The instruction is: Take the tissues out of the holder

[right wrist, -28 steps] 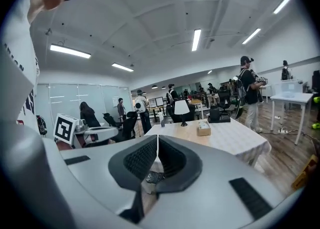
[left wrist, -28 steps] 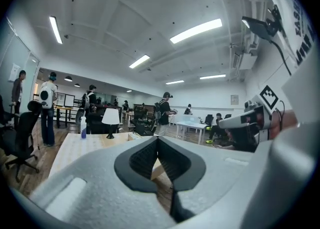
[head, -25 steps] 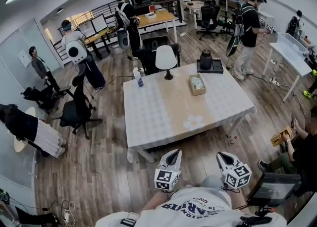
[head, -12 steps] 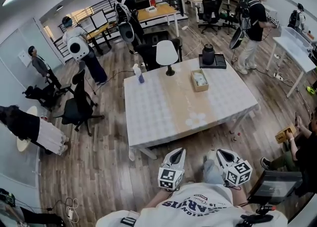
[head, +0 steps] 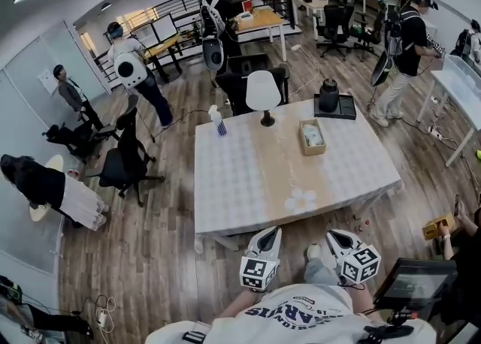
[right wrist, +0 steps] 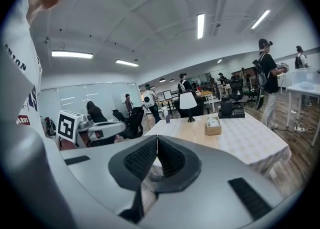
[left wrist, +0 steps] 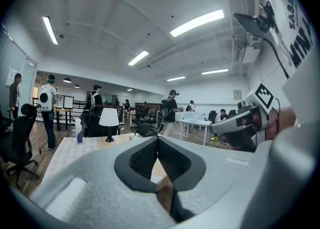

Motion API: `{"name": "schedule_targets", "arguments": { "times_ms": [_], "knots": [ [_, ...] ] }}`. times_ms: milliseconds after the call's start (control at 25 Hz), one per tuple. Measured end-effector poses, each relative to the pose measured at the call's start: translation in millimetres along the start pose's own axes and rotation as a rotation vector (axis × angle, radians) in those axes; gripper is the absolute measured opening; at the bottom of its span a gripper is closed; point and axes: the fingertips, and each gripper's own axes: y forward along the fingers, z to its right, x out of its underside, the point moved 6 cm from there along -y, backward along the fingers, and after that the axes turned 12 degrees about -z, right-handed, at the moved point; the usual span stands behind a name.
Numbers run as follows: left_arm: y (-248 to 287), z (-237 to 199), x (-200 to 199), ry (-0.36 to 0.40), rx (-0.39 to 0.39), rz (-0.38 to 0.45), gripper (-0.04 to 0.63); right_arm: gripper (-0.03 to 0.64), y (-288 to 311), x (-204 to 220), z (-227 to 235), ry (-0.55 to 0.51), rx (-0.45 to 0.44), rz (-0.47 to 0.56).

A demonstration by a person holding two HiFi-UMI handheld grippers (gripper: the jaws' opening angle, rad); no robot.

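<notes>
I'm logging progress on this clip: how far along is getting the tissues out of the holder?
Nothing looks done yet: the tissues sit in the wooden holder toward the far side of the table. Nothing is in hand: the left gripper and right gripper are both shut and empty, held short of the table's near edge. What is left is to reach the holder, grip the tissues and lift them out.

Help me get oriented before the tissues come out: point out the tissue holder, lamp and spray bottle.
tissue holder (head: 315,150), head view, on its near wooden wall.
lamp (head: 263,90), head view, on the white shade.
spray bottle (head: 217,119), head view, on the bottle's body.
</notes>
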Motion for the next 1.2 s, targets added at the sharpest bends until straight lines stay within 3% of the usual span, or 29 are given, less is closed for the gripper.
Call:
{"name": "schedule_targets", "arguments": {
  "times_ms": [240, 880, 1200],
  "knots": [
    [47, -19, -12, -0.024, -0.061, 0.002, 0.006, 0.009, 39, -32, 46, -0.038, -0.046, 0.008],
    [190, -36, -77, -0.006, -0.067, -0.001, 0.006, 0.009, 91, -96, 188, -0.002, -0.054, -0.004],
    [234, -48, -86, -0.045, -0.164, -0.055, 0.006, 0.009, 122, -122, 246, -0.011, -0.119, -0.022]
  ]
}}
